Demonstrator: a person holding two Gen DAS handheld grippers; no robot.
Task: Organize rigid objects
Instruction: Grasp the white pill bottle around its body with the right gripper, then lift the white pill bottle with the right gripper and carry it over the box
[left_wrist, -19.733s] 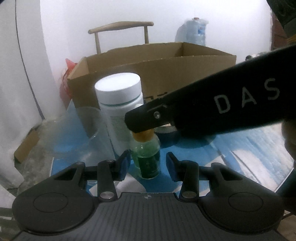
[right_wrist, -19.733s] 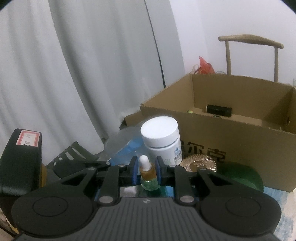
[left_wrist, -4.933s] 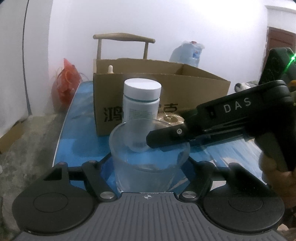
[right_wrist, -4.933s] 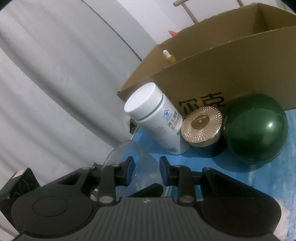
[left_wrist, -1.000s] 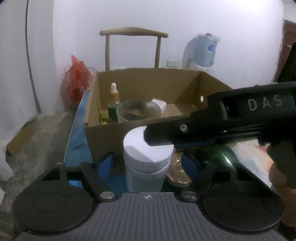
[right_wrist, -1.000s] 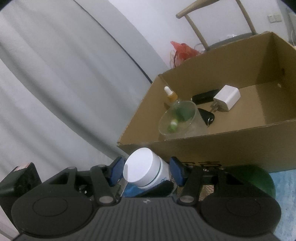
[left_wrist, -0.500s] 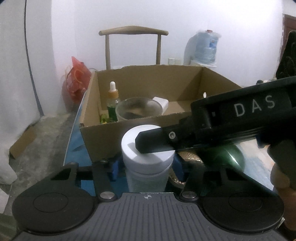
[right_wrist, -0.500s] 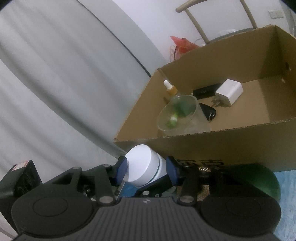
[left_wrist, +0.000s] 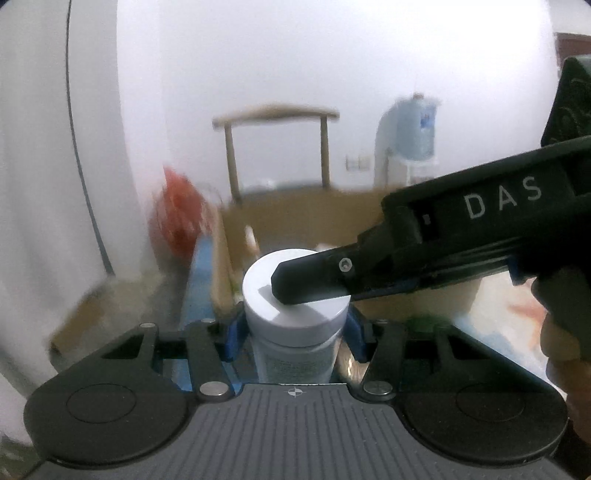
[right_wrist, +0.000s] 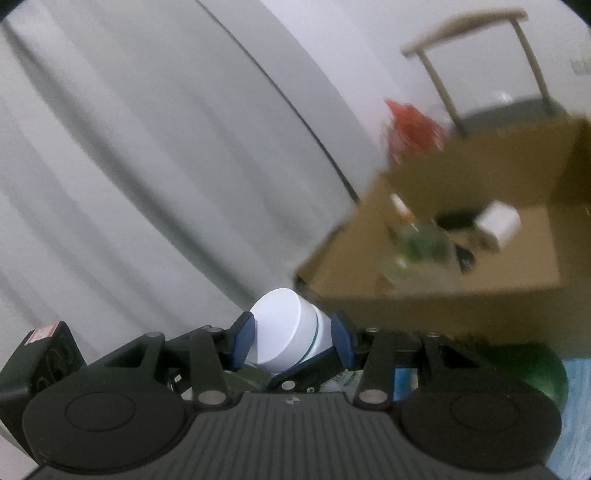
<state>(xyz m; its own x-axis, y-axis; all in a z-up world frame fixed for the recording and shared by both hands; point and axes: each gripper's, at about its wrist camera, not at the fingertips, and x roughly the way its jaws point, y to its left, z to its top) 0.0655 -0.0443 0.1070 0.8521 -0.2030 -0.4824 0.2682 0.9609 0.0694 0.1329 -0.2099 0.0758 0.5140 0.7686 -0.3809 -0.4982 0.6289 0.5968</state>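
Note:
A white-capped supplement bottle (left_wrist: 295, 295) is held off the table by both grippers at once. My left gripper (left_wrist: 293, 332) is shut on its body just below the cap, blue pads on either side. My right gripper (right_wrist: 291, 341) is shut on the same bottle (right_wrist: 284, 332) near the cap, and the bottle looks tilted in that view. One of its black fingers (left_wrist: 314, 280) crosses the cap in the left wrist view. The open cardboard box (right_wrist: 424, 306) lies beyond, blurred, holding a dropper bottle (right_wrist: 400, 206), a glass cup (right_wrist: 424, 243) and a white charger (right_wrist: 498, 221).
A dark green round jar (right_wrist: 524, 369) sits on the blue table (left_wrist: 195, 280) in front of the box. Behind the box stand a wooden chair (left_wrist: 275, 114), a red bag (left_wrist: 181, 206) and a water jug (left_wrist: 410, 125). White curtains hang at the left.
Both grippers closed onto the white bottle and rose with it. The box and table have dropped lower in both views, which are now blurred by motion.

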